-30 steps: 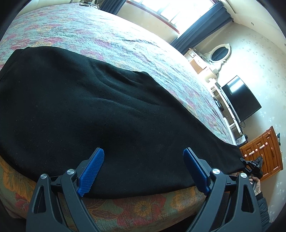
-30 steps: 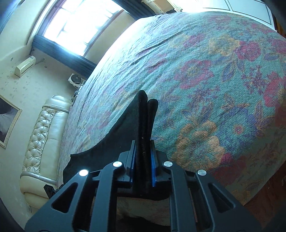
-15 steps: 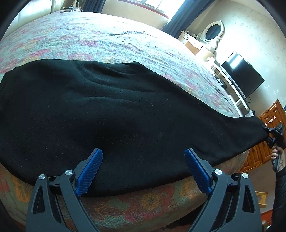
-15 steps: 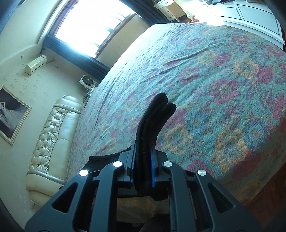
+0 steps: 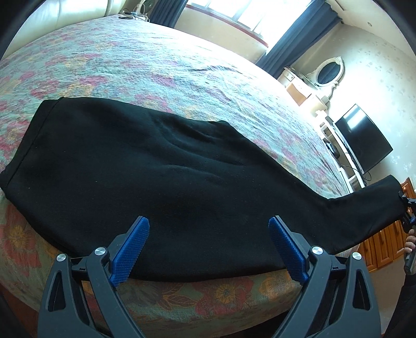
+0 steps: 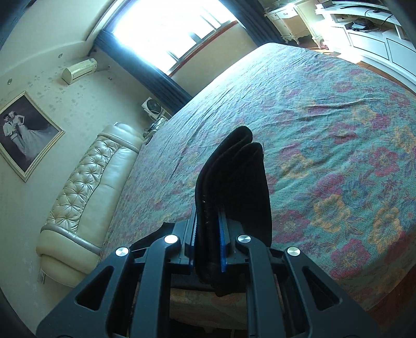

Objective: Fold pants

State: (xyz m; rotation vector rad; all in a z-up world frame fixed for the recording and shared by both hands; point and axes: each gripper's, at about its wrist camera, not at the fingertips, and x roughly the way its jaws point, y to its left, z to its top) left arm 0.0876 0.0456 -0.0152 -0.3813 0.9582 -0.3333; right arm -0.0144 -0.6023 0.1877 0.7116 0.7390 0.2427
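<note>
Black pants [image 5: 145, 176] lie lengthwise along the near edge of a bed with a floral cover [image 5: 161, 65]. My left gripper [image 5: 209, 247] is open and empty, its blue pads just above the pants' near edge. My right gripper [image 6: 208, 234] is shut on the doubled leg cuffs of the pants [image 6: 234, 182], which stick up between its jaws. In the left wrist view that leg end [image 5: 374, 202] is lifted off the bed at the far right, where the right gripper [image 5: 408, 208] holds it.
A cream leather headboard [image 6: 91, 192] stands at the bed's left end. A TV [image 5: 362, 141], a white dresser with an oval mirror [image 5: 326, 70] and a wooden cabinet [image 5: 384, 241] stand beyond the bed's right end. A window with dark curtains [image 5: 260, 20] is behind.
My right gripper has lifted the leg end of the pants up off the bed. The left gripper has drawn back and up a little, still open.
</note>
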